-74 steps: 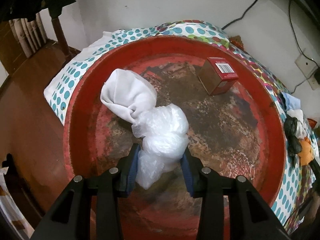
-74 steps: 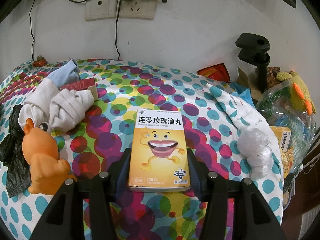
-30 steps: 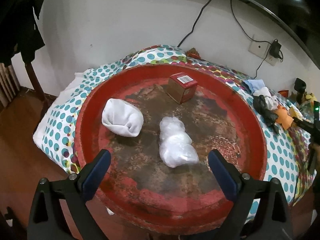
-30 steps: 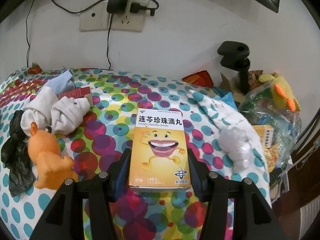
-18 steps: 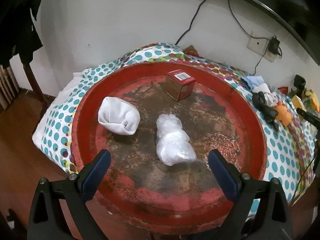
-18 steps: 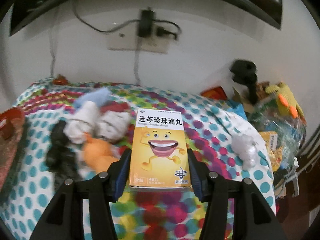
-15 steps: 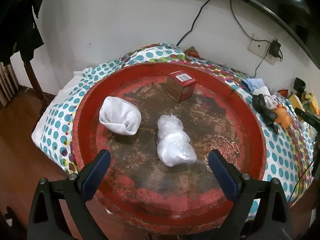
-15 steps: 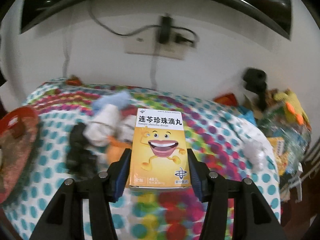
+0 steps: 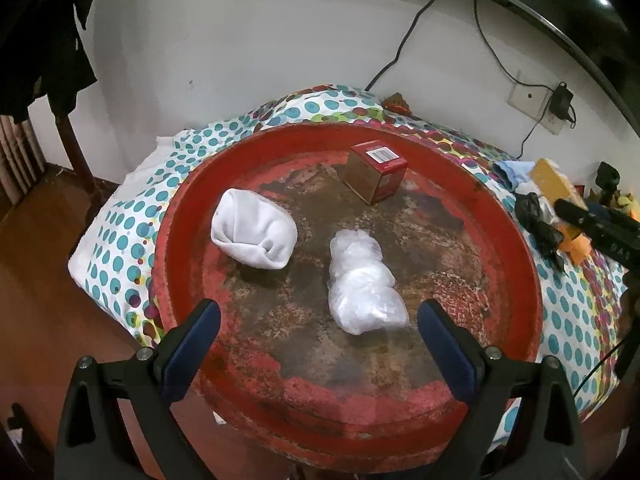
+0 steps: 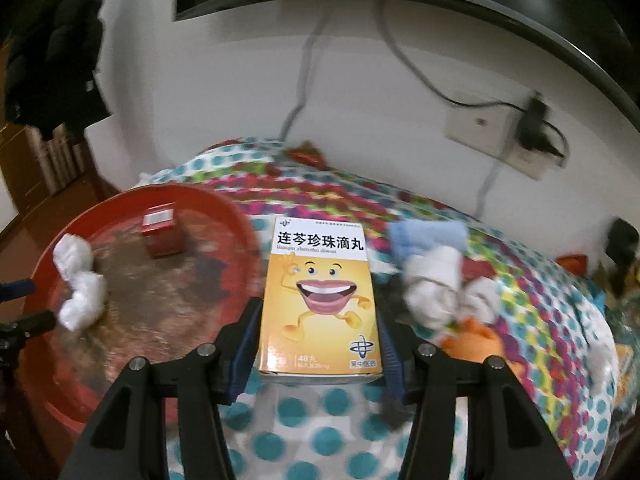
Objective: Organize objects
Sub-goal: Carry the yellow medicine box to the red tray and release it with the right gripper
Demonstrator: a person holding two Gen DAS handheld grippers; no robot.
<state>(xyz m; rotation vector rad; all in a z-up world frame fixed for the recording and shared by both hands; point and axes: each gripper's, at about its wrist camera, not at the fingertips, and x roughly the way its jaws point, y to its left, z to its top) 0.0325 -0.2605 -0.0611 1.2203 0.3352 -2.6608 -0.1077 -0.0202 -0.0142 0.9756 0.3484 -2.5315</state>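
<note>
The right claw (image 10: 318, 344) is closed on a yellow medicine box (image 10: 318, 300), its blue pads pressed against the two long side faces near the box's lower end, with the printed front facing the camera and the box upright between the fingers. The box is thin card: light and stiff along its edges, but the broad faces would likely cave under a hard squeeze, so the narrow sides where the pads sit now look like the right place to hold it. The card looks smooth, so it could slip if the grip slackens.

Ahead and to the left of this claw lies the red tray (image 10: 48, 384) on the dotted tablecloth (image 10: 304, 412). To the right of the claw sits the unsorted pile on the table: rolled white socks (image 10: 434, 288), a pale blue cloth (image 10: 428, 238) and an orange toy (image 10: 474, 342).

The left claw (image 9: 318, 340) stands wide and empty over the near part of the tray. Just beyond and between its fingers lies the clear plastic bundle (image 9: 362, 284); farther off to the left is the white cloth bundle (image 9: 254, 230), and farthest ahead the small red box (image 9: 376, 170). The bundles are soft and very light.

A second ago the right claw faced the pile with the tray out of sight; now it has swung left so the tray fills the left of its view, the grip unchanged. The left claw has barely shifted, and the three things in the tray lie as they did.
</note>
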